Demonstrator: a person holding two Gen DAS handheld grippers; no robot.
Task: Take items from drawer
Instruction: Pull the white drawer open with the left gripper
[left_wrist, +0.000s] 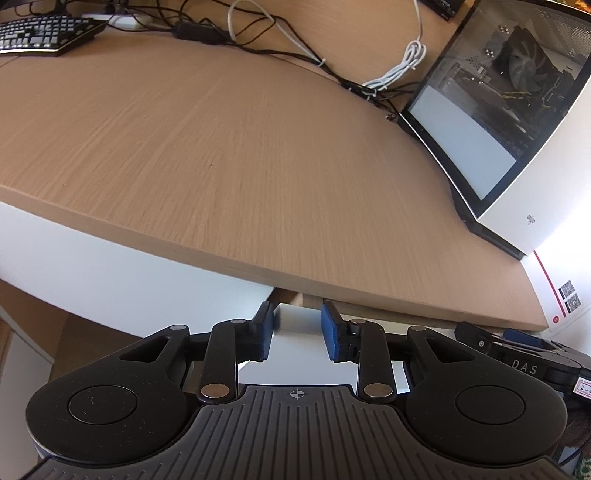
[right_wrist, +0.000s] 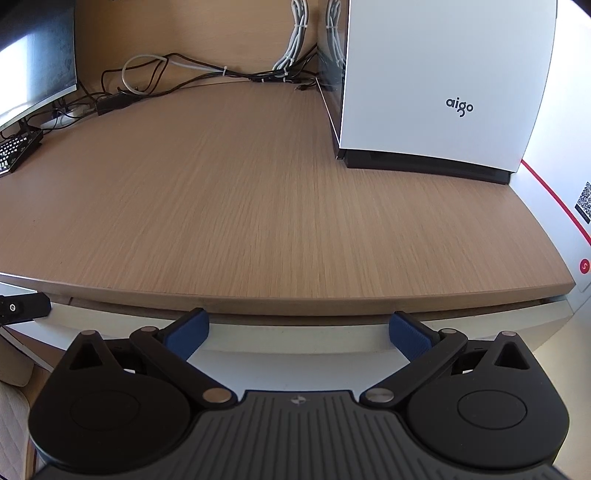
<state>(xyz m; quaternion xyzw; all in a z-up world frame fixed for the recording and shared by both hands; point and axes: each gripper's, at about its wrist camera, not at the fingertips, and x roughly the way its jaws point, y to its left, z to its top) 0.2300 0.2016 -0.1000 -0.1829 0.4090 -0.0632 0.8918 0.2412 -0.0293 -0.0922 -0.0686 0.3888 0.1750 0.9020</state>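
Wooden counter (right_wrist: 258, 192) bare | white drawer (right_wrist: 295, 341) just beneath its front edge, long axis crosswise, contents hidden | right claw (right_wrist: 297, 332) spread wide, nearer | left claw (left_wrist: 297, 330) partly apart at drawer's left end.

Left gripper (left_wrist: 297, 334): black body, ribbed grey centre plate with crosshair mark, round black discs, silver pivot pins, blue ribbed fingers (left_wrist: 330, 332). Right gripper (right_wrist: 298, 334): same build, centre mark blurred, possibly crosshair.

Bare desktop (right_wrist: 258, 192) ahead — computer case (right_wrist: 436, 85) blocks the right, cables (right_wrist: 192, 79) crowd the back.
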